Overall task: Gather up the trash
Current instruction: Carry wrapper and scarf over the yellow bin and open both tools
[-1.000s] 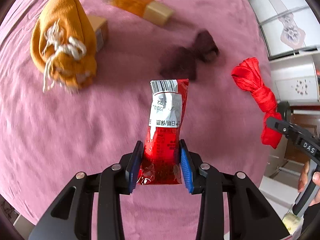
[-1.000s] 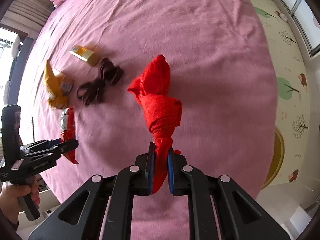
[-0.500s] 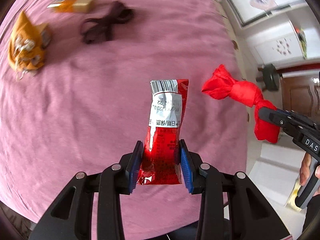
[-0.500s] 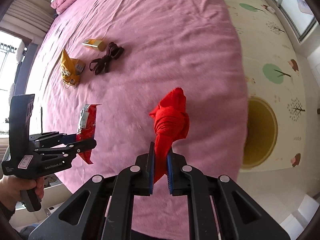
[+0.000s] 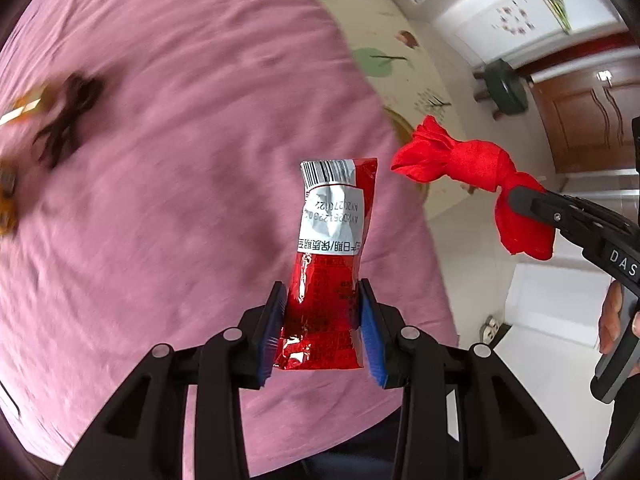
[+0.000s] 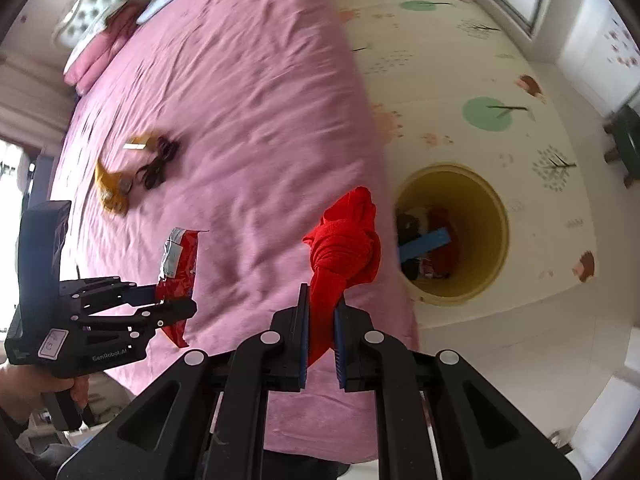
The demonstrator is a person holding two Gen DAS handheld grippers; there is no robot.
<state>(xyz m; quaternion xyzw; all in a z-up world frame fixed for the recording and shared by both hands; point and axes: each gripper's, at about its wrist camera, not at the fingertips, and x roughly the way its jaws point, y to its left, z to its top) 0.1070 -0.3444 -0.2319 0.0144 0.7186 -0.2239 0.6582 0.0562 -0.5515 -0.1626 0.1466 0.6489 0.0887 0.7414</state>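
The left gripper (image 5: pixel 322 332) is pressed onto the lower end of a red snack wrapper (image 5: pixel 332 256), its blue pads against both side edges; the wrapper stands up straight ahead of the fingers, its white barcode label at the far end, held in the air above the pink bedspread (image 5: pixel 160 180). In the right wrist view the same wrapper (image 6: pixel 179 256) shows in that gripper (image 6: pixel 168 304) off to the left and slightly ahead of the right tongs. The right gripper (image 6: pixel 321 340) is pinched on the tail of a knotted red cloth (image 6: pixel 344 252), whose knot and bunched end rise just ahead of the fingertips, over the near edge of the bed. From the left wrist view that cloth (image 5: pixel 472 168) hangs to the right of the wrapper and a little beyond it, apart from it, with the right gripper (image 5: pixel 516 200) clamped on its lower part. Ahead and to the right of the right tongs, on the patterned floor mat (image 6: pixel 500 80) beside the bed, stands a yellow bin (image 6: pixel 492 216) with a blue strip and dark and red items inside. Farther ahead and to the left of both tongs, well apart on the bedspread (image 6: pixel 240 100), lie a dark cord bundle (image 6: pixel 158 162), an orange pouch (image 6: pixel 112 190) and a small orange packet (image 6: pixel 140 144), all blurred. At the far end of the bed are pillows (image 6: pixel 108 4).
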